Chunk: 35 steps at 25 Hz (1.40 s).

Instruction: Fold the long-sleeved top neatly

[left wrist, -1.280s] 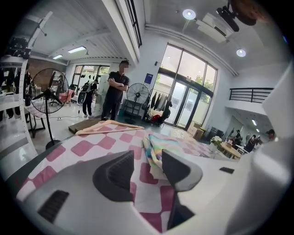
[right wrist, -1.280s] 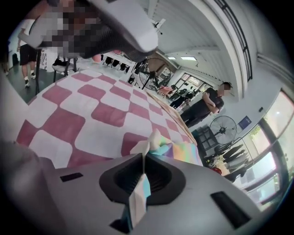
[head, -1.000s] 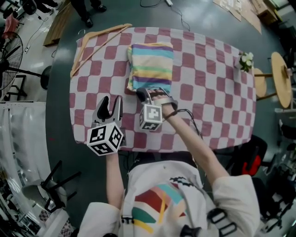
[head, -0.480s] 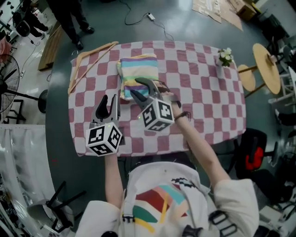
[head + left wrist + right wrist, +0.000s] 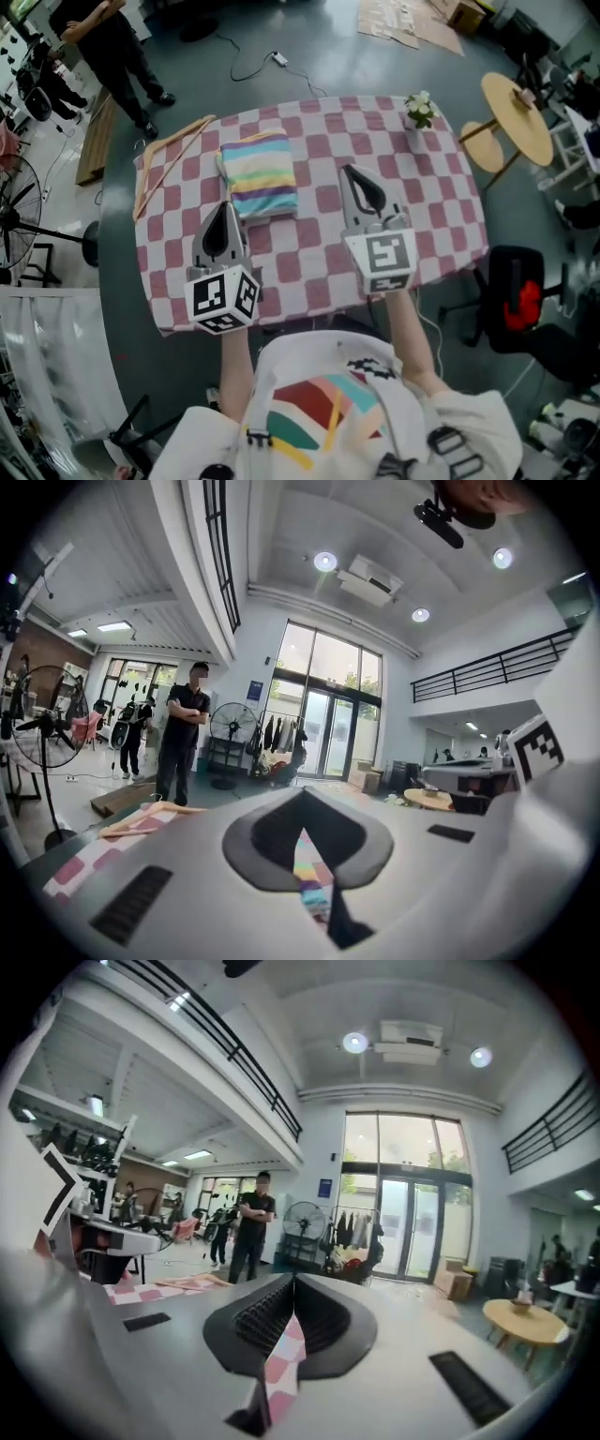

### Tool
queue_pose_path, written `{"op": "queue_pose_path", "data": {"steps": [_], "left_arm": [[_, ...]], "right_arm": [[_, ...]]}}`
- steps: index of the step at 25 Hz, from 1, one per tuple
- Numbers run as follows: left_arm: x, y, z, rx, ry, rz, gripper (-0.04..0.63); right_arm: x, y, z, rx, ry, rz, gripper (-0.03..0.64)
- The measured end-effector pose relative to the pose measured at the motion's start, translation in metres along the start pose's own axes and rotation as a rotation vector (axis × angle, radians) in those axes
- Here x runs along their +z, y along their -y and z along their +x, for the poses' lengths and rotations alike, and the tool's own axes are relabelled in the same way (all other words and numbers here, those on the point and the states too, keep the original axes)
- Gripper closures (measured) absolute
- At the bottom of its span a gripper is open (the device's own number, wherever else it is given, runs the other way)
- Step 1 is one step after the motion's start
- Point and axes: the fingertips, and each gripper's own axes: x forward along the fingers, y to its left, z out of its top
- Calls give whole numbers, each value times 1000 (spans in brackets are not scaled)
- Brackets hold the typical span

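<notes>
Seems done: striped long-sleeved top [image 5: 260, 176] folded into 1 neat rectangle, just ahead of left gripper [image 5: 225, 214]. Just closed its jaws and those of right gripper [image 5: 354, 178], pinching nothing.

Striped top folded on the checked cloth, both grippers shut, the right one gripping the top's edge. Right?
No: the right gripper is shut on nothing. The head view shows it apart from the striped top, over the checked cloth. The rest holds.

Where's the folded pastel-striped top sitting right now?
In the head view, the folded pastel-striped top lies on the far-left part of the pink-and-white checked tablecloth, just beyond the left gripper and to the right of the wooden clothes hanger.
</notes>
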Motion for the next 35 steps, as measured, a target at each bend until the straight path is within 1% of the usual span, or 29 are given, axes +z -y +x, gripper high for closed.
{"op": "queue_pose_path", "data": {"steps": [4, 6, 9, 12, 16, 23, 35], "left_arm": [[-5, 33, -13, -23, 3, 30, 589], [-12, 44, -19, -23, -10, 26, 589], [-25, 58, -28, -24, -39, 18, 589], [-31, 69, -31, -30, -47, 14, 589], [-32, 75, -34, -25, -47, 19, 589], [-29, 73, -37, -1, -40, 11, 589], [-28, 73, -35, -1, -41, -2, 589]], "right_arm": [[-36, 30, -40, -75, -57, 103, 609], [-54, 37, -57, -97, -86, 143, 611], [-78, 39, -79, -118, -124, 167, 611], [-90, 41, -92, -126, -143, 188, 611], [-95, 40, -98, -113, -149, 188, 611], [-86, 46, -97, -105, -127, 200, 611], [-87, 47, -97, -97, -127, 208, 611]]}}
